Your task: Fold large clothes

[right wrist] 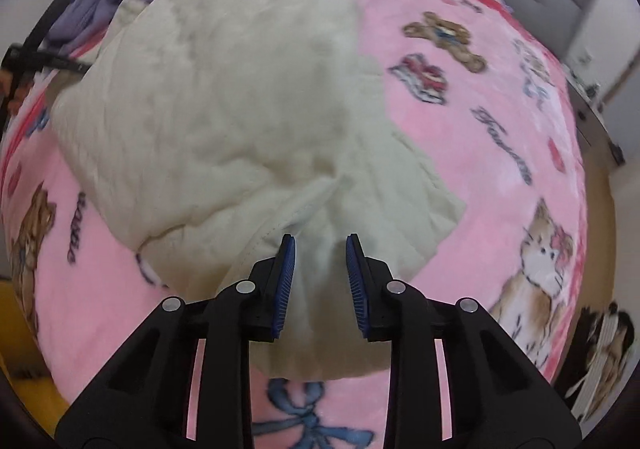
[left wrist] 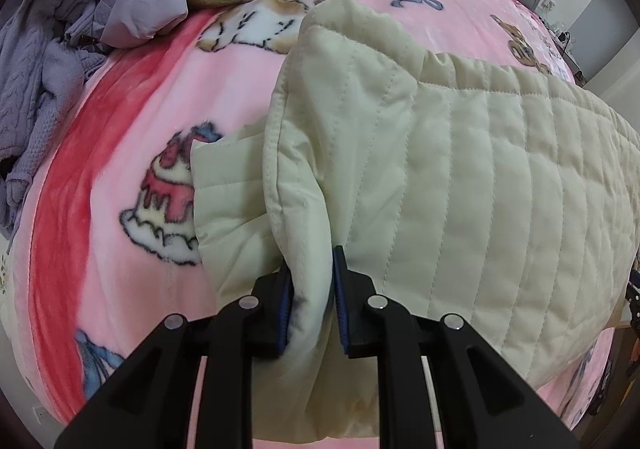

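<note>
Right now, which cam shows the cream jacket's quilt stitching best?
Left wrist view: the cream quilted jacket is sharp there, its stitch lines clear, with a fold pinched by the left gripper. The right wrist view shows the same jacket motion-blurred, its stitching barely readable.

Script on my bed cover: dark cursive lettering runs across the pink fleece blanket with cartoon animals and cakes (right wrist: 460, 153), but I can't read any of it.
Cream quilted jacket (left wrist: 460, 177): I see no label or lettering.
</note>
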Tool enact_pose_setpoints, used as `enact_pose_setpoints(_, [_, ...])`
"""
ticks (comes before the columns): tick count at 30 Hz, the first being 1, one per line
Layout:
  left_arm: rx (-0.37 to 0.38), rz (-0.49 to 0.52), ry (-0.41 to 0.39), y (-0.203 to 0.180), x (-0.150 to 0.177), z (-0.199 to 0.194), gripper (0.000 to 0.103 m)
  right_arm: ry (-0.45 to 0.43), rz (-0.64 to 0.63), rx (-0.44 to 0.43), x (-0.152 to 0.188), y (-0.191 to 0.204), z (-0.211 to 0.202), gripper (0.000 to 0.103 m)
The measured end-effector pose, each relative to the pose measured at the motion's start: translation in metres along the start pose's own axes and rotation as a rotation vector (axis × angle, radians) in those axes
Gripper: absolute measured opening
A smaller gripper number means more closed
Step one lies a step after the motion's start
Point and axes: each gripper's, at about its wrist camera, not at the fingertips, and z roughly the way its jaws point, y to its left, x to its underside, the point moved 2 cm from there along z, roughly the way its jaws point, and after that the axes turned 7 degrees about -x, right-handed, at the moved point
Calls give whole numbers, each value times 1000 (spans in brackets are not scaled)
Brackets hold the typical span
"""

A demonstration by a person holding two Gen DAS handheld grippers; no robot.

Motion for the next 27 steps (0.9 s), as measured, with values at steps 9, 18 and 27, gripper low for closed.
enact_pose_setpoints(9, [-1, 24, -6, -2, 1, 0, 19, 115, -11, 110, -14, -8, 34, 60])
enact_pose_setpoints(18, [-2, 31, -9, -2, 1, 0, 19, 78, -158, 328, -18, 13, 39, 71])
enact_pose_setpoints(27, [0, 31, -8, -2, 0, 0, 19, 154, -141, 254, -28, 13, 56, 33])
